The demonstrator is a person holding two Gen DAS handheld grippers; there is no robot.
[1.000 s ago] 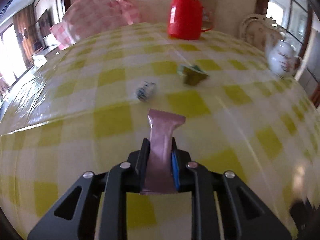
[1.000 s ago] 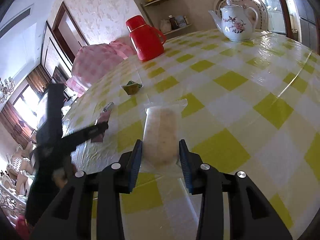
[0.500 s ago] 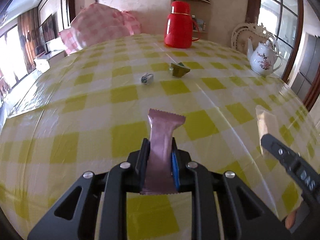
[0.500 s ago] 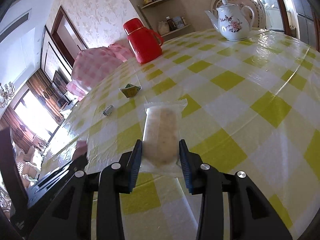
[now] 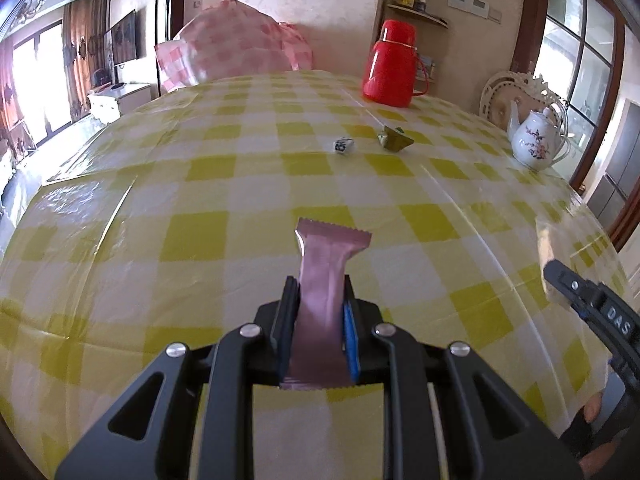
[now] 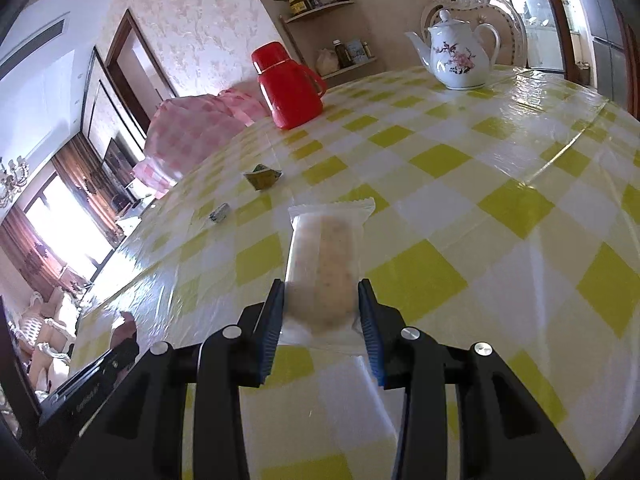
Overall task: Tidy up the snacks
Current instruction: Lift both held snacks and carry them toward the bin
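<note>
My left gripper (image 5: 318,296) is shut on a pink snack packet (image 5: 326,276) and holds it above the yellow-checked table (image 5: 200,240). My right gripper (image 6: 322,300) is shut on a clear-wrapped pale snack bar (image 6: 324,264), also above the table; it shows at the right edge of the left wrist view (image 5: 592,312). A green wrapped snack (image 5: 394,138) and a small blue-white candy (image 5: 343,146) lie far ahead on the table; both also show in the right wrist view, the green snack (image 6: 262,176) and the candy (image 6: 218,213).
A red thermos (image 5: 390,66) stands at the table's far side. A white floral teapot (image 5: 536,142) stands at the far right. A pink checked cover (image 5: 236,52) is behind the table's far left edge. The left gripper's body shows at lower left (image 6: 100,380).
Both grippers have pulled back from the table's middle with their snacks still held. The green snack and the candy now look farther away. The left gripper left the centre of the right view.
</note>
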